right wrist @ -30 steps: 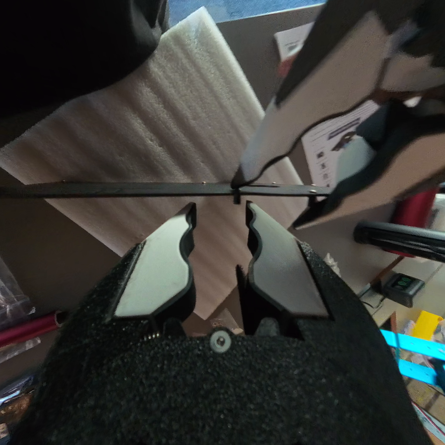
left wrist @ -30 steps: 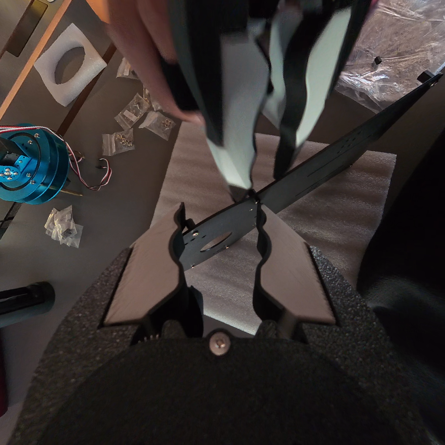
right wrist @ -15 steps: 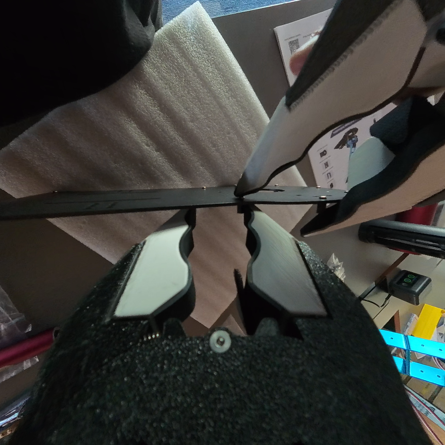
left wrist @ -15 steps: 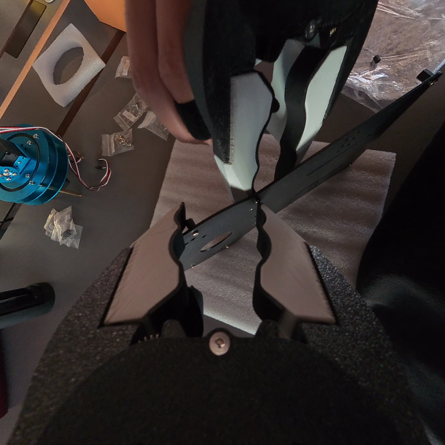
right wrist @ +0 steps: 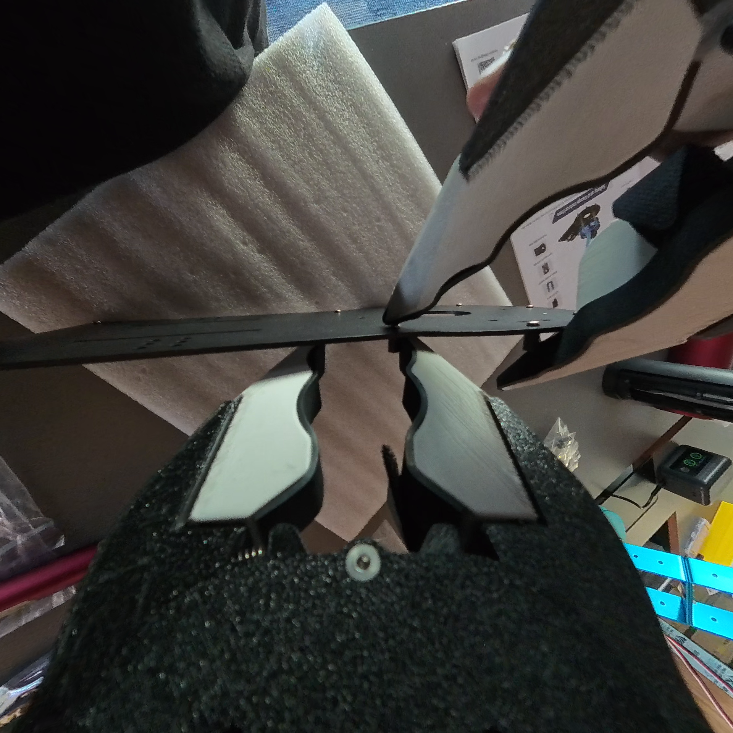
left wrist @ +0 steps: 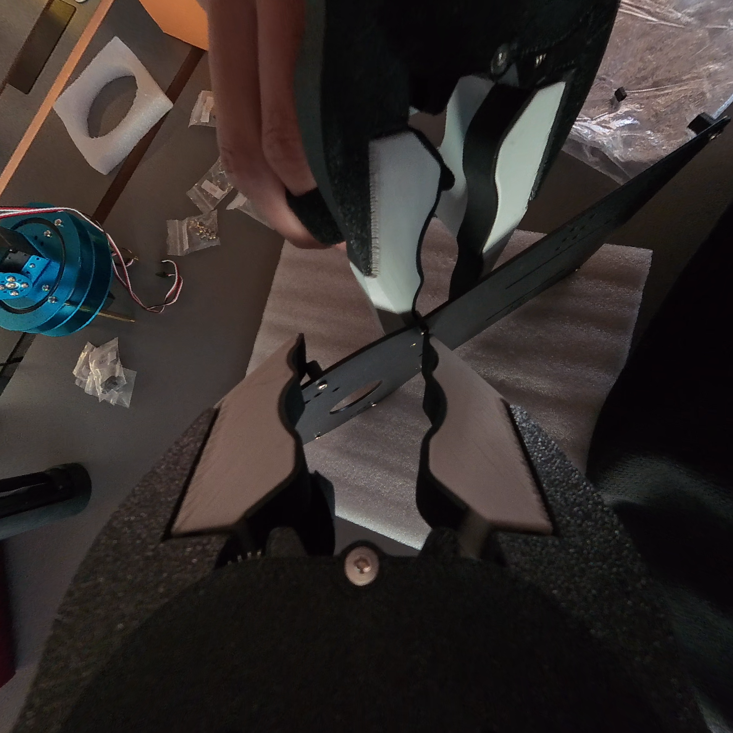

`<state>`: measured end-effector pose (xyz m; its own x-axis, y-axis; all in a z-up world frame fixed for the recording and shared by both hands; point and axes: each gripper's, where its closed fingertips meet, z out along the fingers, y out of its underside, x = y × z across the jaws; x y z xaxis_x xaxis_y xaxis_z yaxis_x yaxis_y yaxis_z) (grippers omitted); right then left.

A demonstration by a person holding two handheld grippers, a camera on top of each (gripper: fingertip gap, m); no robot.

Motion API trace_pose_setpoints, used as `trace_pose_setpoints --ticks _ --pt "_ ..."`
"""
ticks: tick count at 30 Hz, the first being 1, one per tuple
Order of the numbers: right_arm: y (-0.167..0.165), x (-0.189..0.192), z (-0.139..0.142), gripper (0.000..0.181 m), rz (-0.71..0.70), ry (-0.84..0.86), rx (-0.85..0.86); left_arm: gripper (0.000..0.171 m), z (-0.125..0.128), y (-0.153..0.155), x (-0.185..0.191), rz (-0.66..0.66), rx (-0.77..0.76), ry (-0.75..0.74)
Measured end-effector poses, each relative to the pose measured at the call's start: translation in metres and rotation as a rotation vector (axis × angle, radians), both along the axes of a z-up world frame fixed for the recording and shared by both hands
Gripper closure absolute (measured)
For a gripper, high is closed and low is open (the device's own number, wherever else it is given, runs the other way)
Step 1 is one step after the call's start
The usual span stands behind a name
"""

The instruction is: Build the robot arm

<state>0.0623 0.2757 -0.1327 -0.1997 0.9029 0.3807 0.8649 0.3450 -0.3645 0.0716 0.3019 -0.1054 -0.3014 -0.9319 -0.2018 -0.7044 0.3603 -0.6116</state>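
Observation:
A long black metal plate (left wrist: 555, 246) with holes and slots is held above a white foam sheet (left wrist: 535, 357). My left gripper (left wrist: 361, 349) is shut across the plate's wide end, which has an oval hole. My right gripper (right wrist: 361, 351) is open, its two fingertips just under the plate's (right wrist: 198, 337) near edge. A small black stud hangs from the plate by the right fingertip. The right gripper also shows in the left wrist view (left wrist: 432, 293), coming down from above in a person's hand (left wrist: 258, 139). The left gripper shows in the right wrist view (right wrist: 448, 349).
On the table to the left are a blue round metal assembly (left wrist: 47, 273) with wires, small bags of screws (left wrist: 190, 234), a white foam square with a hole (left wrist: 111, 103) and a black tube (left wrist: 39, 492). Clear plastic wrap (left wrist: 654, 79) lies far right. A printed sheet (right wrist: 555, 246) and blue strips (right wrist: 694, 575) lie beyond.
My right gripper has moved in to the plate, so its fingertips now sit under the plate's edge. The plate's top face shows more in the right wrist view. The left gripper holds still.

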Motion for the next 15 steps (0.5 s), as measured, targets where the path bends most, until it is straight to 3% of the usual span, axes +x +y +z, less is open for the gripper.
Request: trace_pose_setpoints --ticks 5,10,15 --pt "0.004 0.004 -0.003 0.141 0.019 -0.006 0.072 0.111 0.000 0.000 0.002 -0.003 -0.003 -0.004" --pt "0.005 0.009 0.017 0.144 -0.006 0.013 0.081 0.112 0.000 0.000 0.002 -0.006 -0.002 -0.002" --pt "0.000 0.005 0.000 0.137 0.019 -0.033 0.071 0.112 0.000 0.001 0.003 -0.011 0.001 0.003"
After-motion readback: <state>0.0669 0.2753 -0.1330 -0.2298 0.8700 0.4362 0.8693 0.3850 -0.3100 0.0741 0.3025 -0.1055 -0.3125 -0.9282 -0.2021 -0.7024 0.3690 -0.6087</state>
